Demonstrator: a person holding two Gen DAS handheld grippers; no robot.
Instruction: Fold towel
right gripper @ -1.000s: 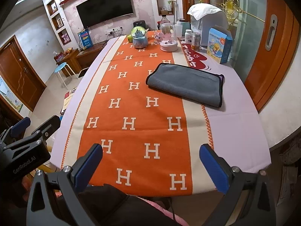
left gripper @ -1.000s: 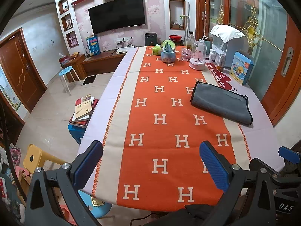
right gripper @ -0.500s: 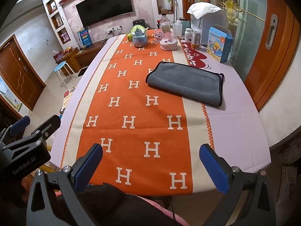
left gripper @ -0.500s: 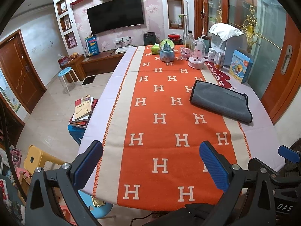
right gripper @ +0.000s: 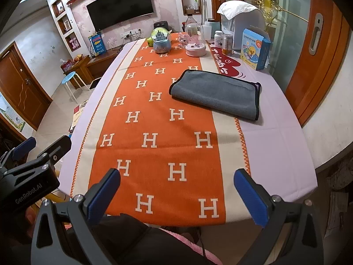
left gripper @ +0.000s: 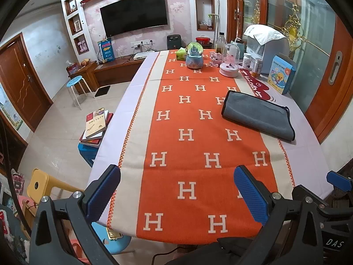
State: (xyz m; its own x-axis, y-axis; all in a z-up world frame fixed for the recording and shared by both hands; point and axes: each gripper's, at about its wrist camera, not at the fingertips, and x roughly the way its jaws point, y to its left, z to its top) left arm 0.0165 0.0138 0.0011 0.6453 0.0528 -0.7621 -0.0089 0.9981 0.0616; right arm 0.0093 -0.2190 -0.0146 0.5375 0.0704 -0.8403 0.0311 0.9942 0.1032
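We have both grippers spread wide and empty at the near table edge: left gripper (left gripper: 177, 193) over the runner (left gripper: 187, 132), right gripper (right gripper: 177, 195) likewise, neither touching anything. The towel (right gripper: 215, 93) lies well ahead on the right side, already folded into a long grey strip, straddling the runner's right border and the lilac cloth (right gripper: 278, 150). Our read: the fold looks mostly done, maybe one more fold left. Main risk: a pinch at the towel edge catches the runner or cloth underneath, since all three layers are soft and stacked, and a lift then drags the covering and everything on it. Second risk: grabbing only the top layer of the folded towel opens the fold instead of doubling it. Third: the towel's right end sits near the table's right side, so a sloppy pull could slide it off. The path from grippers to towel is bare runner, nothing in the way. Beyond the towel it's crowded: blue box (right gripper: 254, 48) just behind its far right, jars (right gripper: 227, 44), pink dome (right gripper: 195, 40), snow globe (right gripper: 161, 40) at the far end. Overshooting past the towel would knock those; the box looks light and easiest to topple.
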